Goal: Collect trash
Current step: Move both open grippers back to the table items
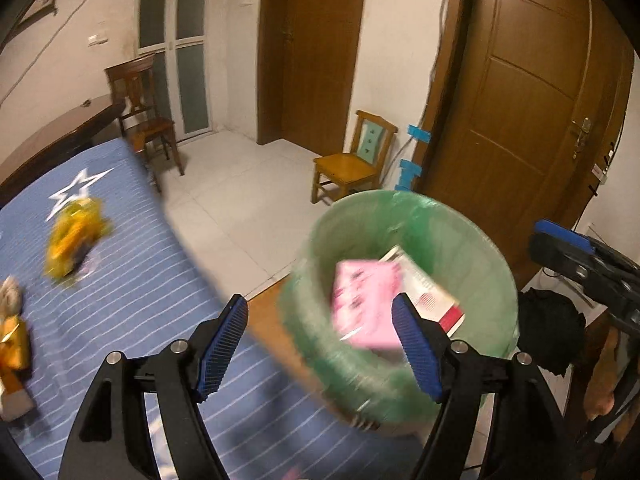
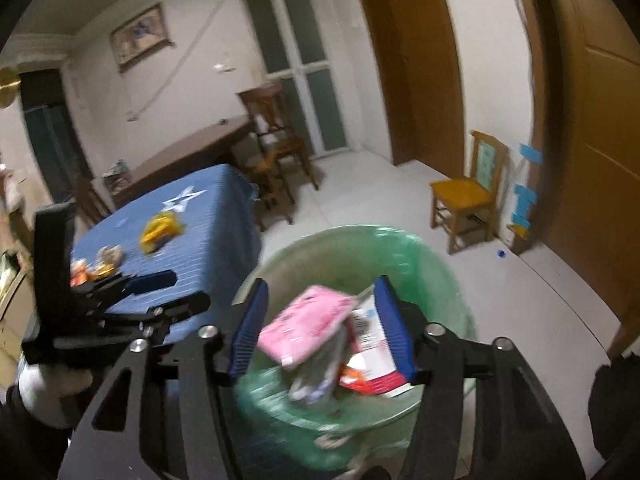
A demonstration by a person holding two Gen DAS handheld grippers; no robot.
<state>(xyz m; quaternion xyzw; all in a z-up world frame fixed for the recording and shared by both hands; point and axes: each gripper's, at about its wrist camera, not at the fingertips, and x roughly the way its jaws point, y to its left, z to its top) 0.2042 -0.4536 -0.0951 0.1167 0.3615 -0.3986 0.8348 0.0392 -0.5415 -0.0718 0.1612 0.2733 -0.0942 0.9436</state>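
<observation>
A white-tiled room with brown wooden doors (image 1: 520, 100) on the right holds a table under a blue striped cloth (image 1: 120, 264) at left, with a small yellow chair (image 1: 352, 160) far off by the wall. Beside the table stands a bin lined with a green bag (image 2: 420, 256), a pink packet (image 2: 308, 320) and a red-and-white carton (image 2: 376, 364) inside. Both left gripper (image 1: 320, 348) and right gripper (image 2: 320, 328) hang spread and empty above it. Yellow wrappers (image 1: 76, 240) remain on the cloth, blurred; near-left scraps (image 1: 12, 332) are cut off.
</observation>
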